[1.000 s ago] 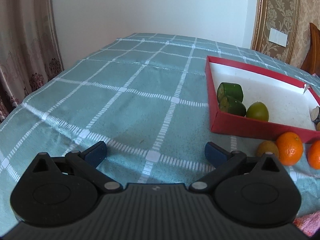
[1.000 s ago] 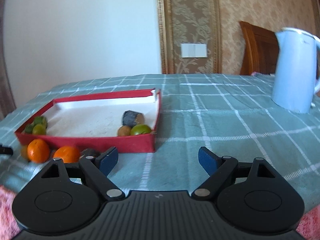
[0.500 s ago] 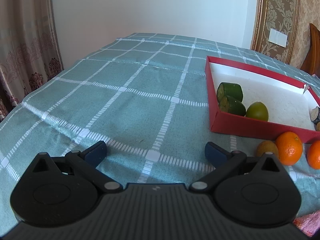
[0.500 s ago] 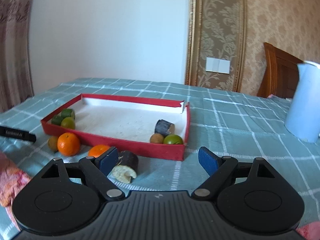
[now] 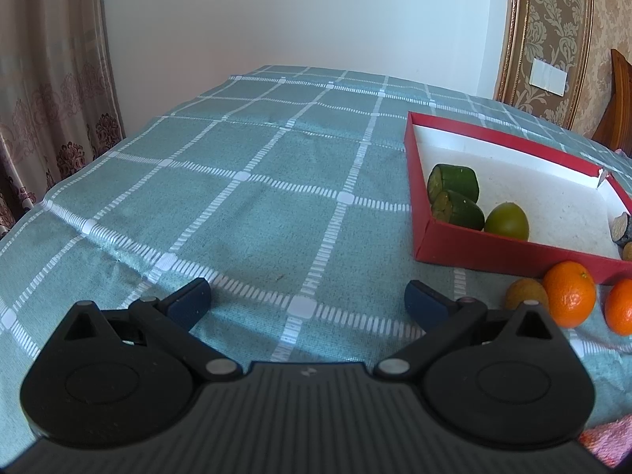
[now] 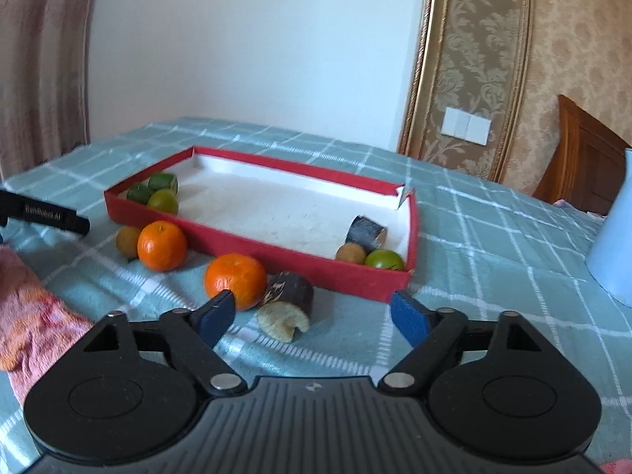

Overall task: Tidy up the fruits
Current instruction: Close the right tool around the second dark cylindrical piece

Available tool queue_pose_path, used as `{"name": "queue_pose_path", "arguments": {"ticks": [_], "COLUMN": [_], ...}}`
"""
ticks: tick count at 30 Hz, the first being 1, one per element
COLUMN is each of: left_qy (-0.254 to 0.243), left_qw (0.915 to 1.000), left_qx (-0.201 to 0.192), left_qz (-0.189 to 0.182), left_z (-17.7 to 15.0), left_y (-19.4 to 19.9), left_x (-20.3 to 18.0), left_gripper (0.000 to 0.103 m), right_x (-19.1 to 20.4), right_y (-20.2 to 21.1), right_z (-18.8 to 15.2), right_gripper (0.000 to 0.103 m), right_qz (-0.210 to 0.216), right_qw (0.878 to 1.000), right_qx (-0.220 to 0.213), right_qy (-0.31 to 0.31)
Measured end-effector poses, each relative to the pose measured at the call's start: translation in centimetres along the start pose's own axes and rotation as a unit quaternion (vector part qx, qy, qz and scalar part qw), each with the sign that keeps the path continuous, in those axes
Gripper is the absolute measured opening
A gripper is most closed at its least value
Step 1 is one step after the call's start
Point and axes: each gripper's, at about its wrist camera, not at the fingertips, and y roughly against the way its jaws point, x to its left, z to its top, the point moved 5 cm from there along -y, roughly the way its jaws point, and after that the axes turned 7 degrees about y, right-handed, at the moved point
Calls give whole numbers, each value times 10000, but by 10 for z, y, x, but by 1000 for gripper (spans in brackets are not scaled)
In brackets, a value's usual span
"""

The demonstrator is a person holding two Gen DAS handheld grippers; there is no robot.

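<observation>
A red box (image 6: 245, 243) (image 5: 509, 251) lies on the checked cloth. It holds two green cut pieces (image 5: 454, 183) and a green lime (image 5: 506, 220) at one end, and a dark cut piece (image 6: 366, 233), a brown fruit (image 6: 350, 253) and another lime (image 6: 384, 259) at the other. In front of the box lie two oranges (image 6: 162, 245) (image 6: 235, 279), a brown fruit (image 6: 126, 241) and a dark sugarcane piece (image 6: 287, 305). My right gripper (image 6: 312, 316) is closing, pads apart; the sugarcane piece lies just beyond them, untouched. My left gripper (image 5: 307, 301) stands open over bare cloth.
A pale blue kettle (image 6: 612, 237) stands at the right. A pink towel (image 6: 31, 312) lies at the near left. The other gripper's black finger (image 6: 43, 215) shows at the left edge. A wooden chair (image 6: 580, 162) stands behind the table.
The right gripper has swung left and rolled, so the oranges and the sugarcane piece now lie before it, and its jaws have narrowed. The left gripper has kept still.
</observation>
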Motion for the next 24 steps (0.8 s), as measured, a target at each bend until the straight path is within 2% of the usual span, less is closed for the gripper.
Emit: {"name": "queue_pose_path", "arguments": {"ticks": [3, 6, 12, 24], "left_qy": [6, 5, 5, 5], "left_qw": [10000, 10000, 10000, 10000], "left_qx": [-1, -2, -2, -3], "left_qz": [-5, -3, -1, -2], "left_z": [0, 0, 0, 0], "left_y": [0, 0, 0, 0], "left_x": [0, 0, 0, 1], "left_gripper": [103, 103, 103, 103], "right_x": [1, 1, 1, -10], "right_y": [-12, -21, -27, -44], "right_z": [-2, -3, -2, 7], "right_gripper": [60, 56, 56, 56], "right_qz": [92, 193, 226, 720], "right_qw": [9997, 9993, 9994, 9964], "right_qx": [207, 280, 221, 337], "right_qy": [-75, -143, -162, -296]}}
